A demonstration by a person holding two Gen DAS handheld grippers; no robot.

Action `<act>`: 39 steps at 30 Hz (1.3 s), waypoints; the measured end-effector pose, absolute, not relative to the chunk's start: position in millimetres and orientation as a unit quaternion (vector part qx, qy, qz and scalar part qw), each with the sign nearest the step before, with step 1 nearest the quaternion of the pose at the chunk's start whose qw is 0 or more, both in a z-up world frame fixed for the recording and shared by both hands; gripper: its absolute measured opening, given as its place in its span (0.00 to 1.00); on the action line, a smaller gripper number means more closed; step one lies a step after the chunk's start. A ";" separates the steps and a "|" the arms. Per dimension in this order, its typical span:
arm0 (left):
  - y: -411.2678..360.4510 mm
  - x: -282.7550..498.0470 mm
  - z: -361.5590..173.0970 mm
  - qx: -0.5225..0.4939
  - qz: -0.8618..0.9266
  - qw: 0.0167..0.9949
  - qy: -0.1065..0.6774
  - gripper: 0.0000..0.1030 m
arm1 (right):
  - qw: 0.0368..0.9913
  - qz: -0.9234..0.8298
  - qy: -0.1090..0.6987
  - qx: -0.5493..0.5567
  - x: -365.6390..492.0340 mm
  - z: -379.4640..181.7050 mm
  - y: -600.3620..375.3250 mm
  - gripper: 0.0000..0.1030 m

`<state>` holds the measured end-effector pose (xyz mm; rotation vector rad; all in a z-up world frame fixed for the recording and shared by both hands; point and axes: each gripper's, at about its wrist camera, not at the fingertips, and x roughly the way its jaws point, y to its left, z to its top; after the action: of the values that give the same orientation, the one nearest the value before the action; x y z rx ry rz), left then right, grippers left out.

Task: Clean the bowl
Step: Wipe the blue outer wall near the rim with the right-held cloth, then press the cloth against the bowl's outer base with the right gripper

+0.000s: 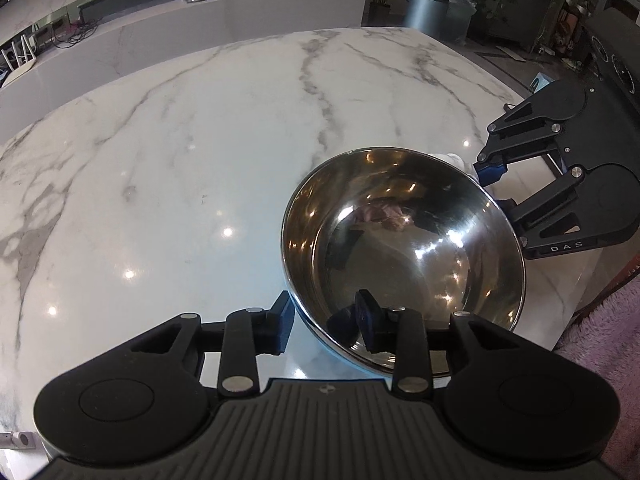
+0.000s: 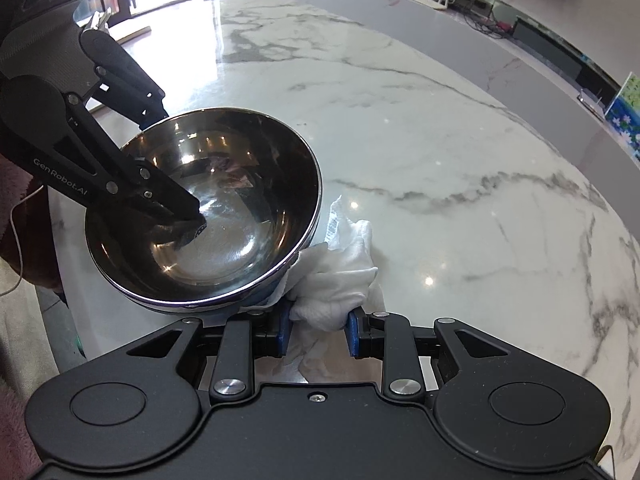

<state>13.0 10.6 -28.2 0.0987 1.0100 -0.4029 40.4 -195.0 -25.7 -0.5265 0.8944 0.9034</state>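
Note:
A shiny steel bowl [image 1: 404, 248] is held tilted above the marble table [image 1: 180, 160]. My left gripper [image 1: 326, 326] is shut on the bowl's near rim, one finger inside and one outside. It also shows in the right wrist view [image 2: 176, 200] with a finger inside the bowl [image 2: 208, 216]. My right gripper [image 2: 318, 334] is shut on a crumpled white cloth [image 2: 340, 276], which presses against the bowl's outer wall. In the left wrist view the right gripper [image 1: 494, 184] sits behind the bowl, with a bit of cloth [image 1: 452, 160] showing over the rim.
The marble table [image 2: 440, 140] stretches far ahead and to the sides. Its edge lies near the bowl, with a pink fluffy fabric [image 1: 612, 340] beyond it. A white counter [image 1: 240, 20] with boxes and cables runs behind the table.

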 end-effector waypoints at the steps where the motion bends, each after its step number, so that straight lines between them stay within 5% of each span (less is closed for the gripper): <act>1: 9.9 12.8 -28.4 0.047 -0.192 0.855 0.480 0.32 | 0.775 0.415 0.412 -0.238 39.9 -25.8 -196.8 0.24; 12: 15.3 5.9 -29.4 0.030 -0.182 0.868 0.461 0.22 | 0.781 0.420 0.399 -0.234 34.7 -22.6 -201.2 0.24; 39: -4.6 53.8 -22.4 0.064 -0.137 0.879 0.451 0.19 | 0.838 0.381 0.346 -0.183 52.0 1.0 -225.4 0.24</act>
<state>53.8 -4.6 -22.4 0.1343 0.9411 -0.2847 52.0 -225.4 1.0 -0.3863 0.7312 0.8070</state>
